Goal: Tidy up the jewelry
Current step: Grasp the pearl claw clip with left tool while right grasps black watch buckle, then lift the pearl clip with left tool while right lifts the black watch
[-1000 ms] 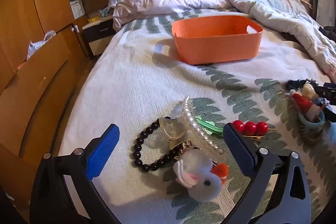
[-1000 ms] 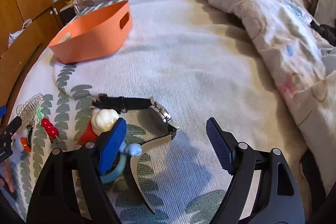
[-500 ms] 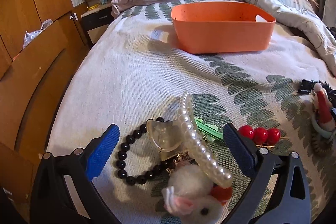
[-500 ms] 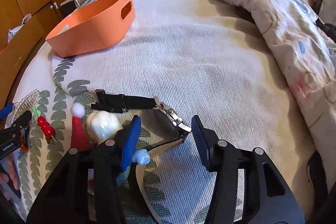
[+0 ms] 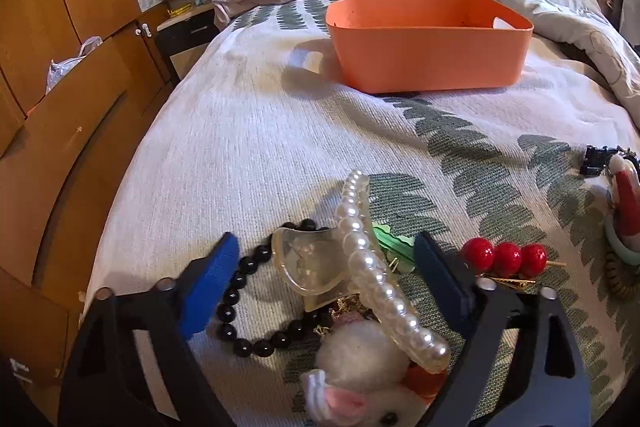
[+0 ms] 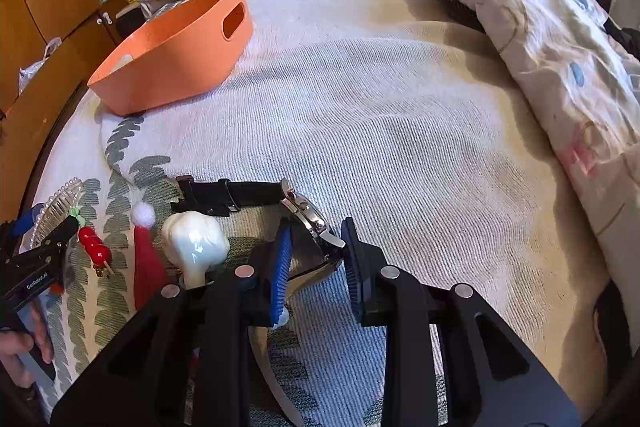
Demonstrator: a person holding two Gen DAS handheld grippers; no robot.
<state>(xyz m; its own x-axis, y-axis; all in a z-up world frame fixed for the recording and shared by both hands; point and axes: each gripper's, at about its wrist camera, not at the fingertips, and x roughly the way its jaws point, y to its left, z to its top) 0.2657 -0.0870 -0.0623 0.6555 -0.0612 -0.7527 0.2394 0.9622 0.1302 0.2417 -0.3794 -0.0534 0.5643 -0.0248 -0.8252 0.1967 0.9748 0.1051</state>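
I am at the pick-up step: my right gripper (image 6: pixel 316 251) is narrowed around the case of the wristwatch (image 6: pixel 310 217), the blue pads close on either side of the steel body, though I cannot tell whether both pads already press it. The watch lies on the bedspread (image 6: pixel 400 131) just beside the white tooth-shaped charm (image 6: pixel 196 241) and the small red Santa hat (image 6: pixel 146 255). Its long axis runs roughly left to right across my view: the black strap (image 6: pixel 224 195) stretches leftward from the case, and the other strap half curls back under my fingers. My left gripper (image 5: pixel 324 279) is spread wide, holding nothing, straddling the pearl hair claw (image 5: pixel 372 267), which lies over the black bead bracelet (image 5: pixel 248 303); the claw's pearl spine points away from me, angled toward the orange basket (image 5: pixel 428 59). The next move, as I judge it, calls for pinching the watch case firmly, lifting so the loose straps clear the charm, then carrying it to the basket, well apart at the far left.
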